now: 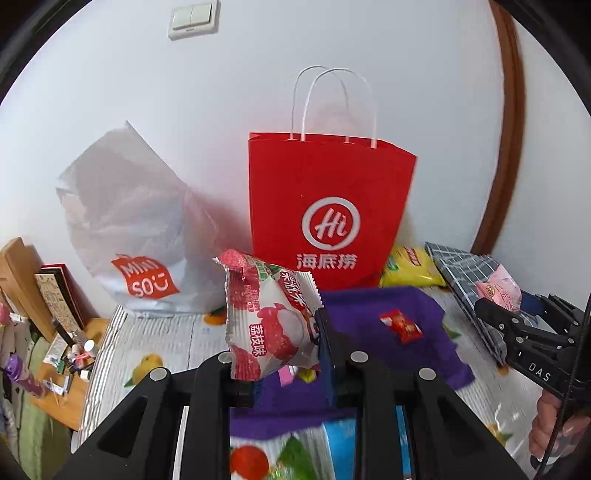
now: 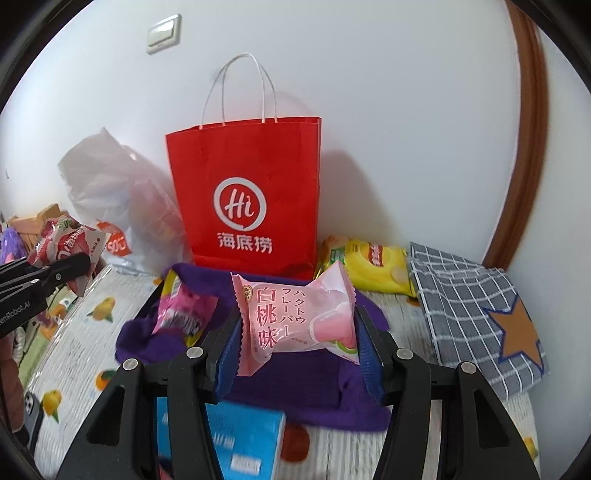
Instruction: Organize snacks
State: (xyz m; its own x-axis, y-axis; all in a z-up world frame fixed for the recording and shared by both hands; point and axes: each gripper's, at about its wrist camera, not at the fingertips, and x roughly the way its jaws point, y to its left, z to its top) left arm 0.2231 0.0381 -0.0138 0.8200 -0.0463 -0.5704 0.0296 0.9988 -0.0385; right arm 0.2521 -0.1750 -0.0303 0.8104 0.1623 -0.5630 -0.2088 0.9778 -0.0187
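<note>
White wall [image 2: 388, 110] behind fruit-print tablecloth [image 2: 85, 332] — cluttered.

Ahead of my fingers [image 2: 229, 332] the red paper bag [image 2: 247, 192] stands against the wall, mouth open above; the white plastic bag [image 1: 125, 229] blocks the left, the yellow chip packet [image 2: 373, 266] the right.

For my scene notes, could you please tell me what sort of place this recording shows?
Probably a room in someone's home, not a shop or lab. A fruit-print tablecloth covers the table, shopping bags such as the red paper bag lean against a white wall with a light switch, and a cluttered wooden shelf stands alongside.
</note>
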